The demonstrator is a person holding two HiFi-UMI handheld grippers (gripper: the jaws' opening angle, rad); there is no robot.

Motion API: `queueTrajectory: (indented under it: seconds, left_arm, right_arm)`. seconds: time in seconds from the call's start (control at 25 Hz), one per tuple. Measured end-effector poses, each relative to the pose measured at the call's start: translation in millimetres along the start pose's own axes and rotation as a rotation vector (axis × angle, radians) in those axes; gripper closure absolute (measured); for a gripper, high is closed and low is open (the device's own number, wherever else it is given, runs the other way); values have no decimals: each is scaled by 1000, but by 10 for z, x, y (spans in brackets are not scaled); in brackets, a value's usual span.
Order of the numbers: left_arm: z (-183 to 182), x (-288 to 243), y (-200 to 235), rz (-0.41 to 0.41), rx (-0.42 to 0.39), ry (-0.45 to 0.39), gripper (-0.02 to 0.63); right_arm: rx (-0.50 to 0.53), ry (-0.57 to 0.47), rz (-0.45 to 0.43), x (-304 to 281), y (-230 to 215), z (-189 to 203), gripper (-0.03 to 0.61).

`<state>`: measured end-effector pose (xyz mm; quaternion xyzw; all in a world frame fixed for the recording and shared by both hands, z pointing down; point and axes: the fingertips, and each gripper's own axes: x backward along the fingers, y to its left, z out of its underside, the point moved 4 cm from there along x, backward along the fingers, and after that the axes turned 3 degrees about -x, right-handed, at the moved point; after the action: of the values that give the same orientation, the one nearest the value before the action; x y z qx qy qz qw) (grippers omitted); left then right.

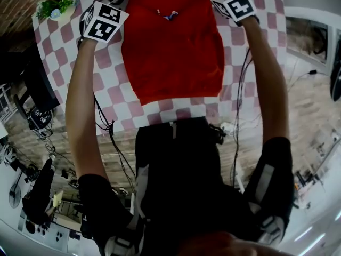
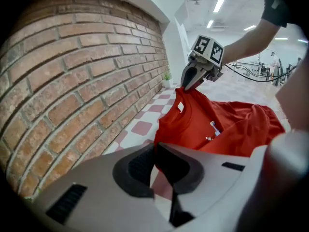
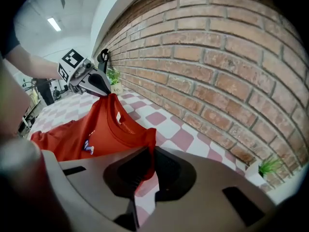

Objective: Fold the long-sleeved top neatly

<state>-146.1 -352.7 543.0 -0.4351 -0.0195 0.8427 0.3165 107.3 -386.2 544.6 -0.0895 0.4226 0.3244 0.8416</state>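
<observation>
Left gripper [image 2: 155, 153] clamped on red top [image 2: 203, 124]; right gripper [image 3: 150, 163] clamped on opposite shoulder.

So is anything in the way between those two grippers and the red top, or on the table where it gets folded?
Nothing visible. The left gripper and right gripper each pinch a far corner of the red top. The small plant sits at the checked table's far corner, well aside.

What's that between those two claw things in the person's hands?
The red top spans the gap: the left gripper and the right gripper each pinch its collar edge, seen in all three views.
</observation>
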Motion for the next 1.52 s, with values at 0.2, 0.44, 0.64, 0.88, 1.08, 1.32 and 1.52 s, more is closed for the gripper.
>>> queueTrajectory:
  seconds: [0.2,0.44,0.64,0.88,1.08,1.32,1.52]
  left_arm:
    - [-190,460,-168,-42,-41,-69,591]
    - [-327,1148,-588,-76,-87,-161,591]
    - [-336,1614,-1088,-92,-115,-223,591]
    - [-275,2064,-1688,-103,-85,-260,591]
    - [-209,2285,-2164,-129,-49,-256,591]
    - [-70,2414,-2662,-179,11,-218,591]
    - [165,2403,-3110,-191,28,-178,591]
  right_arm:
    - [-7,-87,80,537,231,-103,546]
    - [-17,-176,185,1246,732,-70,548]
    - [-35,-229,258,1750,1216,129,548]
    - [-42,-280,283,2188,1732,469,548]
    - [-52,-313,283,2361,2084,777,548]
    - [-28,-343,263,2490,2426,1166,548]
    - [-24,-356,237,2508,2700,1501,548]
